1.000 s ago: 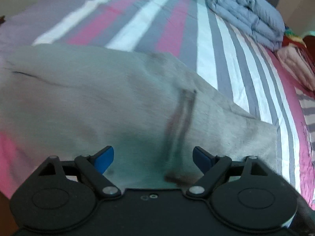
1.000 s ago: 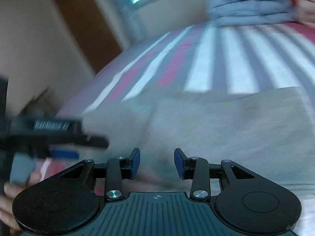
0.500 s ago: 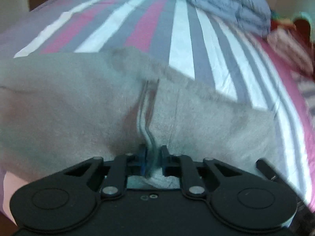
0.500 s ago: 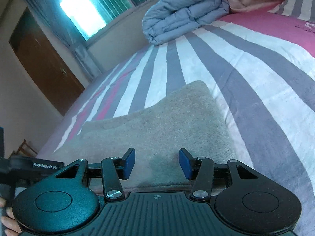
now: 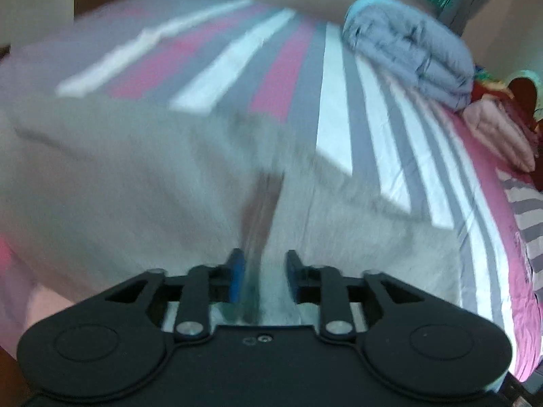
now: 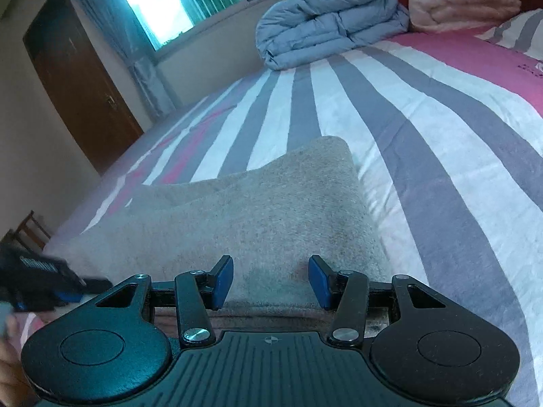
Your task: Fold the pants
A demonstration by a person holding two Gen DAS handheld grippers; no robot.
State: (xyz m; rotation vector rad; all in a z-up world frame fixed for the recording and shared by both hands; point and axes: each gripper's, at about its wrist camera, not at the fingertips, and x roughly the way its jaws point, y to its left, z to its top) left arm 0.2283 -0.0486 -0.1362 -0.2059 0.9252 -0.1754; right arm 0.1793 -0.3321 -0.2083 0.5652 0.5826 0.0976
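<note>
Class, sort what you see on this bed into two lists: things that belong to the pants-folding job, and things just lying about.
Part of the job:
grey pants
left gripper, jaws opening around a fabric ridge
right gripper, open over the pants

Just lying about:
folded blue duvet
pink blanket
striped bedsheet

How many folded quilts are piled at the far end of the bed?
2. A blue-grey quilt lies bundled at the far edge below the window; a pink quilt sits right beside it, nearer the striped pillow. More may lie out of view behind them.
</note>
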